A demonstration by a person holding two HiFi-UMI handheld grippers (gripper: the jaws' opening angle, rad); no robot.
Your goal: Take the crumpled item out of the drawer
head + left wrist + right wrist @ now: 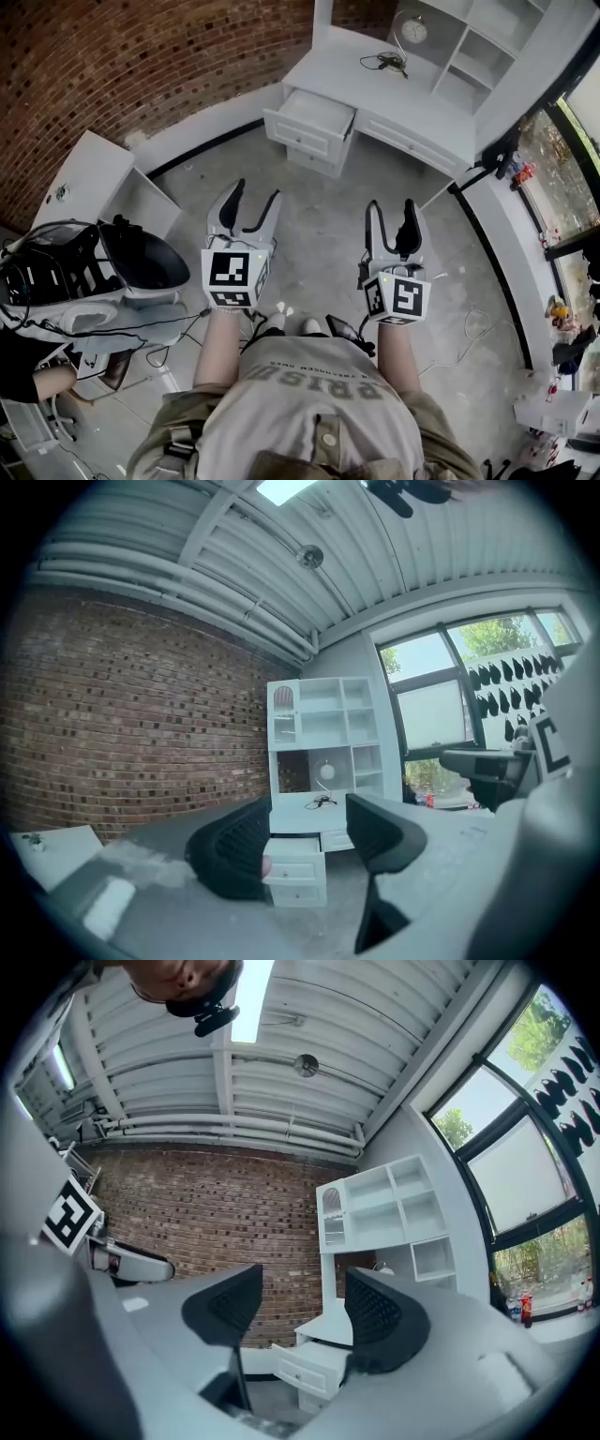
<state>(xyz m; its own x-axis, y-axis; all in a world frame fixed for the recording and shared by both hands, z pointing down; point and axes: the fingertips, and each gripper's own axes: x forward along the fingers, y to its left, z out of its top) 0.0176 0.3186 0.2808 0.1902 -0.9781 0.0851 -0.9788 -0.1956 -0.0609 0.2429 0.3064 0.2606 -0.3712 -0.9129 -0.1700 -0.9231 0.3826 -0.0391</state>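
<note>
The approach step is in hand, and nothing has been grasped yet. In the head view, the left gripper (253, 197) and the right gripper (392, 208) are held side by side over the bare concrete floor (319, 234), in the middle of the frame. Both are aimed at the white desk (342, 66) in the upper part of the frame.

The drawer (314, 114) is seen pulled out from the desk front, just above the left gripper and well apart from both grippers. The crumpled item is presumably inside it, but it cannot be made out from here. Only a pale drawer interior is shown.

Now the jaws. In the left gripper view they are spread wide with nothing between the pads, and the open drawer is framed far off in the gap. In the right gripper view the jaws are likewise parted and empty, with the drawer low in the gap and brick wall (234, 1213) behind. Nothing is touched by either gripper.

What is called for next, by this reading, is distance to be closed. The desk must be walked up to and one gripper lowered over the drawer's rim. The jaws should be kept apart until the item is found between them, and only then closed on it.
</note>
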